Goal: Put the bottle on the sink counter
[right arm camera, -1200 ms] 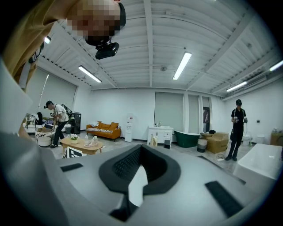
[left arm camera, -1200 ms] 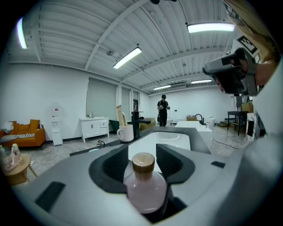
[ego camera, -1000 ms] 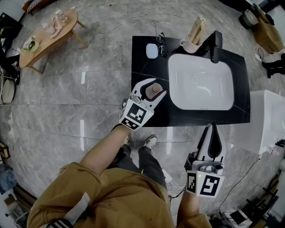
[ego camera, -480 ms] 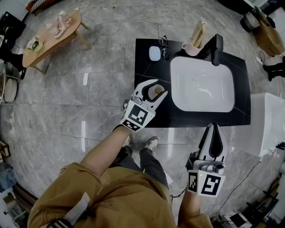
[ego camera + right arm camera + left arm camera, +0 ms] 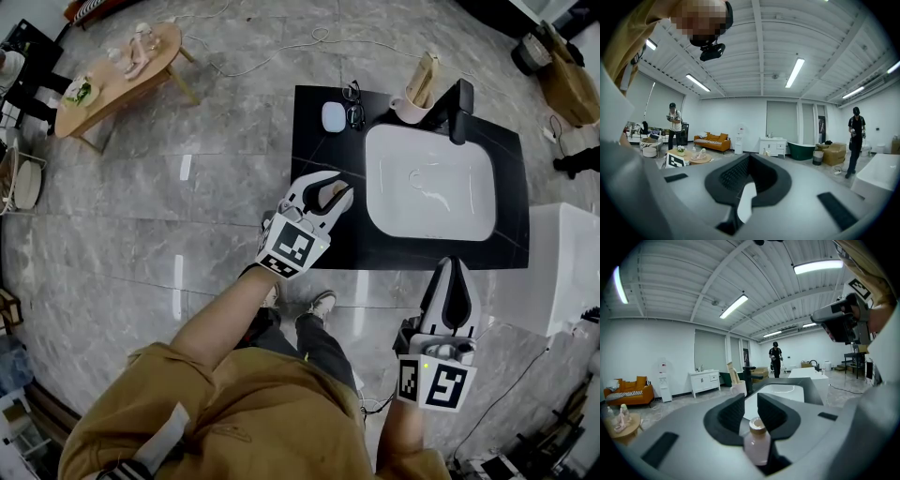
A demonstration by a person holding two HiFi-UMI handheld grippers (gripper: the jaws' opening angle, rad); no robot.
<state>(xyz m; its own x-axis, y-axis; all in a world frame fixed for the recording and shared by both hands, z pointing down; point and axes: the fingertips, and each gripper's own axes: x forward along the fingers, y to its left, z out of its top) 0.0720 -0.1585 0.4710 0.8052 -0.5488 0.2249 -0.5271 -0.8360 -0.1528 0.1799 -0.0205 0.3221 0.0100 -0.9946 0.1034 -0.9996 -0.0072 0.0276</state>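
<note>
A small pale pink bottle (image 5: 757, 446) with a tan cap stands upright between the jaws of my left gripper (image 5: 751, 404), back near their base. These jaws have just been closing, and their dark pads now touch the bottle on both sides. In the head view my left gripper (image 5: 333, 187) is over the black sink counter (image 5: 314, 150), just left of the white basin (image 5: 431, 183); its fingers hide most of the bottle there. My right gripper (image 5: 451, 272) hangs off the counter's front edge, over the floor, shut and empty (image 5: 750, 161).
At the back of the counter are a black faucet (image 5: 459, 108), a cup with a wooden item (image 5: 412, 98), glasses (image 5: 354, 101) and a small white case (image 5: 333, 116). A white fixture (image 5: 562, 262) stands at the right and a wooden table (image 5: 117, 70) far left. People stand across the room.
The left jaws, wide open around the bottle a second ago, have closed in on it, and its tan cap is now mostly covered. The right gripper has kept still.
</note>
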